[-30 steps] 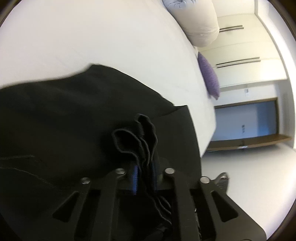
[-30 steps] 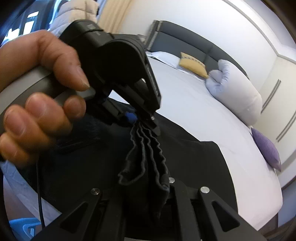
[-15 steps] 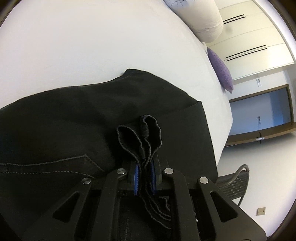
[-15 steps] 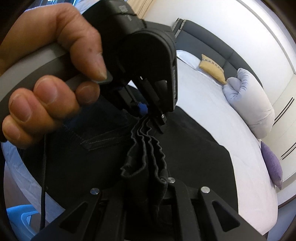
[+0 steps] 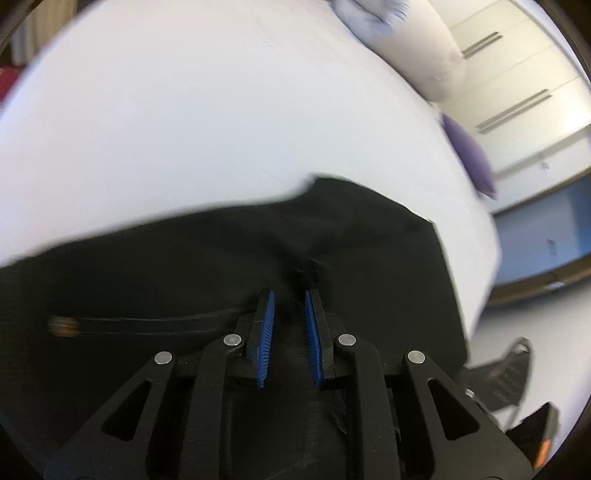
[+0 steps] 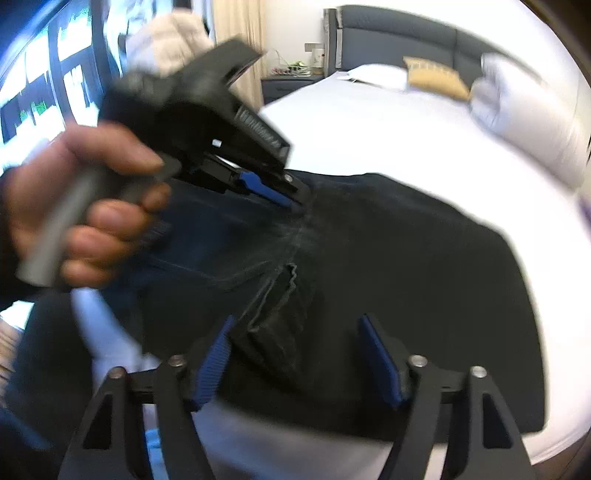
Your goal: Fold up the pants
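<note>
On the white bed [image 6: 388, 122], both claws are opening: the right claw [image 6: 295, 354] stands released astride a bunched fold of the black pants [image 6: 388, 280], the left claw [image 5: 289, 317] parts just above them, pants lying folded near the bed's edge.

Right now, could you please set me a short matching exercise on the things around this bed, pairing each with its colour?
Things:
1. pants
2. bed sheet
3. small cushion
4. headboard

Colours:
A. purple
B. dark grey
C. black
D. white

Pairs: 1-C, 2-D, 3-A, 4-B
</note>
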Demonstrator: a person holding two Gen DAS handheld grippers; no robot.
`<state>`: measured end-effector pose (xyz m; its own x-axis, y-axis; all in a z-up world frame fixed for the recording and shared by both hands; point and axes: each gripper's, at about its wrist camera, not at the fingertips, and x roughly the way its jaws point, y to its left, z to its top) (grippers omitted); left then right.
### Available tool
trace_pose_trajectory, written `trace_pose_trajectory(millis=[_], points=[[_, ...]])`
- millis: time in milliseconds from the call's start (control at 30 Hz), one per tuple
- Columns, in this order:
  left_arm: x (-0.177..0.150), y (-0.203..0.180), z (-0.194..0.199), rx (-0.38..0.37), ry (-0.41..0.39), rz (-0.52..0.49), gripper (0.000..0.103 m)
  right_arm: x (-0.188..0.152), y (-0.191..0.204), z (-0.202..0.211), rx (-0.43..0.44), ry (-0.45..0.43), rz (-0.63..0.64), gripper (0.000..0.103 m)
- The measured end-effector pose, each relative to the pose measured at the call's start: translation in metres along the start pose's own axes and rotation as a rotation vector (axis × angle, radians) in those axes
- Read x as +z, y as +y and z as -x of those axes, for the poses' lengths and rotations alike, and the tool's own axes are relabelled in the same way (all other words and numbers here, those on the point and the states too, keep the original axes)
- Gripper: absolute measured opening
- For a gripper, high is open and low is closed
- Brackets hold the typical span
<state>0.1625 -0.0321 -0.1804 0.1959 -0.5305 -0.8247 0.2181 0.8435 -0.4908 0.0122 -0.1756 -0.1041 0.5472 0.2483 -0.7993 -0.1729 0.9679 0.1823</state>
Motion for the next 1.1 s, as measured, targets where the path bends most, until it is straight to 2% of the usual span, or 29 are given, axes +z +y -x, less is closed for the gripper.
trace_pose_trajectory(millis=[33, 100, 167, 233, 333, 400, 500, 533, 600, 667, 700, 767, 867, 1100], points=[[0.001, 0.003, 0.008, 0.02, -0.025, 0.011, 0.016, 0.001, -0.011, 0.008, 0.05, 0.005, -0.041, 0.072], [0.002, 0.001, 0.023, 0.057, -0.07, 0.009, 0.016, 0.003, -0.043, 0.022, 0.151, 0.013, -0.135, 0.066], [-0.001, -0.017, 0.033, 0.086, -0.103, -0.054, 0.016, 0.01, -0.083, 0.034, 0.237, 0.01, -0.227, 0.052], [-0.011, -0.045, 0.034, 0.095, -0.114, -0.134, 0.016, 0.016, -0.125, 0.046, 0.287, -0.02, -0.305, 0.045], [-0.034, -0.088, 0.017, 0.087, -0.084, -0.256, 0.016, 0.035, -0.195, 0.045, 0.39, -0.047, -0.415, 0.03], [-0.044, -0.1, 0.001, 0.091, -0.042, -0.303, 0.016, 0.052, -0.23, 0.029, 0.461, -0.018, -0.474, 0.028], [-0.063, -0.101, -0.031, 0.142, 0.037, -0.333, 0.016, 0.071, -0.266, -0.006, 0.519, 0.037, -0.525, 0.025], [-0.069, -0.1, -0.039, 0.161, 0.043, -0.347, 0.016, 0.076, -0.274, -0.016, 0.529, 0.054, -0.536, 0.025], [-0.08, -0.101, -0.037, 0.171, 0.002, -0.395, 0.016, 0.082, -0.286, -0.042, 0.54, 0.09, -0.561, 0.025], [-0.084, -0.099, -0.035, 0.168, -0.004, -0.407, 0.016, 0.076, -0.29, -0.063, 0.573, 0.139, -0.585, 0.025], [-0.084, -0.098, -0.035, 0.161, -0.005, -0.404, 0.016, 0.073, -0.294, -0.076, 0.559, 0.181, -0.6, 0.025], [-0.083, -0.095, -0.037, 0.149, -0.003, -0.394, 0.016, 0.059, -0.29, -0.095, 0.546, 0.239, -0.631, 0.005], [-0.084, -0.095, -0.037, 0.153, -0.004, -0.399, 0.016, 0.042, -0.287, -0.089, 0.581, 0.228, -0.654, 0.001], [-0.086, -0.078, -0.032, 0.126, -0.014, -0.375, 0.016, -0.01, -0.274, -0.041, 0.583, 0.255, -0.649, 0.002]])
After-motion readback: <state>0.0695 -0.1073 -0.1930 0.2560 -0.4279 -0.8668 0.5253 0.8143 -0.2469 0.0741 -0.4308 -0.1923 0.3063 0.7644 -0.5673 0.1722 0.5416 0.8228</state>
